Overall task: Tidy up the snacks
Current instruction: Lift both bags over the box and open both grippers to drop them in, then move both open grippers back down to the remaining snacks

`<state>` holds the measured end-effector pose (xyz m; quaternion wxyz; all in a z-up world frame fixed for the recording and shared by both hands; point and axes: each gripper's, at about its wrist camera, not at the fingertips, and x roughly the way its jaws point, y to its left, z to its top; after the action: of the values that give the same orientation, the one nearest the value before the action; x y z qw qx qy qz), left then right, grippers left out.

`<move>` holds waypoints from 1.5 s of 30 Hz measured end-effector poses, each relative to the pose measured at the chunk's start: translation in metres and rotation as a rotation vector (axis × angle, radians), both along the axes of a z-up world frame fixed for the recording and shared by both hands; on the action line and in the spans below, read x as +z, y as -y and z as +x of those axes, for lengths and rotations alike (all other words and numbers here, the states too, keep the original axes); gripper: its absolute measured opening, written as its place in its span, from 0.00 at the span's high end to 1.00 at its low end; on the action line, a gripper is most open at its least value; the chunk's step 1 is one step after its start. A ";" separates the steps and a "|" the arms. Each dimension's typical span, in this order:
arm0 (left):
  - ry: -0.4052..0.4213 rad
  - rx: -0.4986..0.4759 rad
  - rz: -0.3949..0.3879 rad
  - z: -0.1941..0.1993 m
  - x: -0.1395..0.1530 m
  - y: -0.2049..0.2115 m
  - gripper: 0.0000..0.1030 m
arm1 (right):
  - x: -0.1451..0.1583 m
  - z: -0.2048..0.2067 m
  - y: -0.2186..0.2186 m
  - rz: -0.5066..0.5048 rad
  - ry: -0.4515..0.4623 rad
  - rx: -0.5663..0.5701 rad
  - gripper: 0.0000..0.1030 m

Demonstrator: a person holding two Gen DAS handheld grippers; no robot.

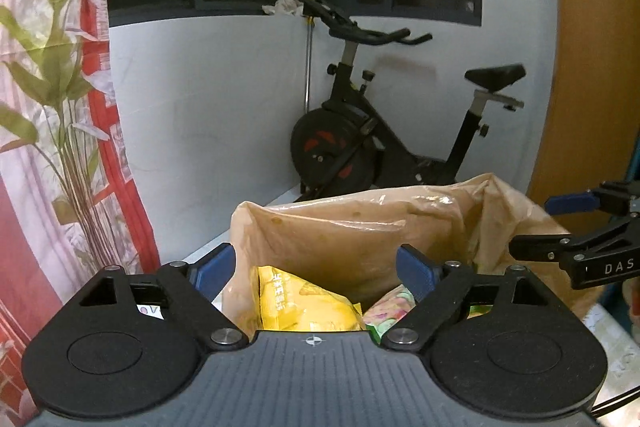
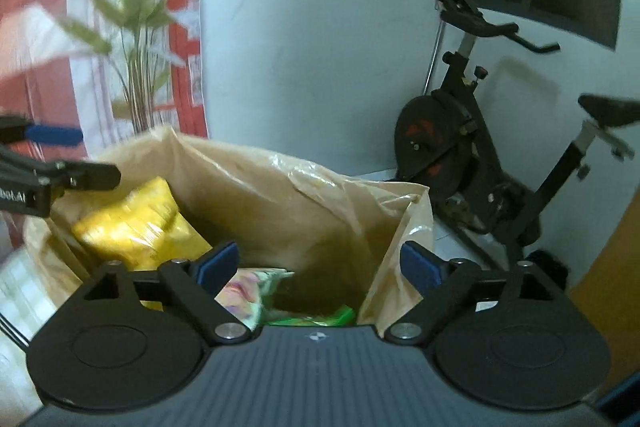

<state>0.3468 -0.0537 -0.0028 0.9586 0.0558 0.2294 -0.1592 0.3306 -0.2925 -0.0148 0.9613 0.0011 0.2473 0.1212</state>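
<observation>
A tan plastic bag [image 1: 340, 227] stands open in front of both grippers; it also shows in the right wrist view [image 2: 260, 183]. Inside lie a yellow snack packet [image 1: 296, 303] [image 2: 136, 223], a pink-and-green packet [image 1: 390, 309] [image 2: 244, 291] and a green packet [image 2: 320, 317]. My left gripper [image 1: 316, 267] is open and empty over the bag's near left rim. My right gripper [image 2: 320, 263] is open and empty over the bag's right side. Each gripper shows in the other's view: the right one [image 1: 540, 225] at the bag's right edge, the left one [image 2: 92, 155] at its left edge.
A black exercise bike [image 1: 380, 131] [image 2: 480, 155] stands against the white wall behind the bag. A red-and-white leaf-print curtain [image 1: 48, 107] [image 2: 120, 27] hangs on the left. A wooden panel [image 1: 592, 47] rises on the right.
</observation>
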 end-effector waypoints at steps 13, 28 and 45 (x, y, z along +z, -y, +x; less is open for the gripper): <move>0.005 -0.037 -0.084 -0.081 0.000 -0.053 0.14 | 0.012 -0.090 0.012 0.157 0.163 0.071 0.13; -0.146 -0.047 -0.158 -0.104 -0.073 -0.037 0.14 | -0.044 -0.160 0.002 0.170 0.182 0.000 0.13; -0.337 0.090 -0.160 -0.063 -0.146 -0.013 0.14 | -0.110 -0.163 0.021 0.225 -0.018 -0.065 0.13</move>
<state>0.2839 -0.0408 -0.1483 0.9141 -0.0586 0.3756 -0.1410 0.1672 -0.3131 -0.1248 0.9563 0.1179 0.2405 0.1170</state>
